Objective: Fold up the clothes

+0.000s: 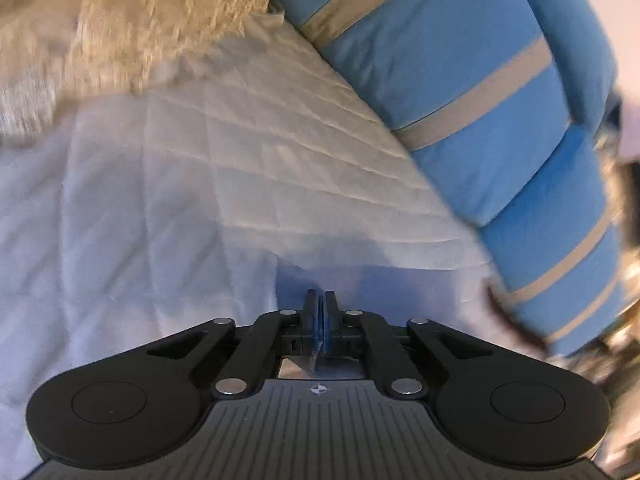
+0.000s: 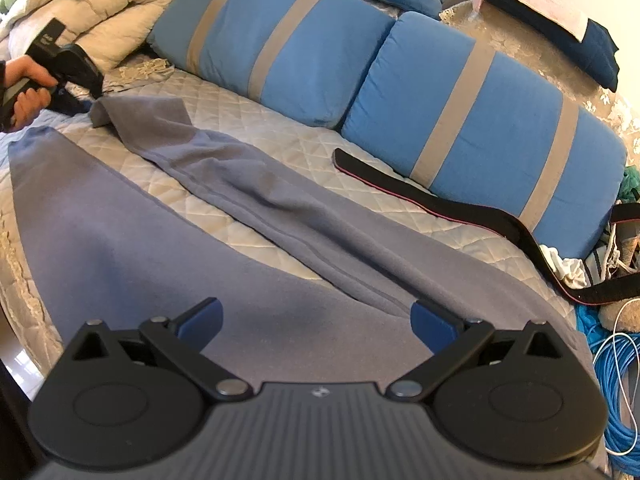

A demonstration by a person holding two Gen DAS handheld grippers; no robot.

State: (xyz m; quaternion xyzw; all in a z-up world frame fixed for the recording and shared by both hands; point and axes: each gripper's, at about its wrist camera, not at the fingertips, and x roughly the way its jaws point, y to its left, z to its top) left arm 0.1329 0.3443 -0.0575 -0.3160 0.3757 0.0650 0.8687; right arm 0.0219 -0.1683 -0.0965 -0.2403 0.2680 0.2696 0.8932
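On the quilted bed [image 2: 248,104], a grey-blue garment [image 2: 132,236] lies spread out, two long sections running diagonally, the far one creased with its end curled up. The left tool [image 1: 320,300] is fully closed at that far end; whether it grips cloth cannot be told. The right tool [image 2: 316,320] hangs wide open over the near section, empty. Striped blue pillows [image 2: 460,120] border the bed.
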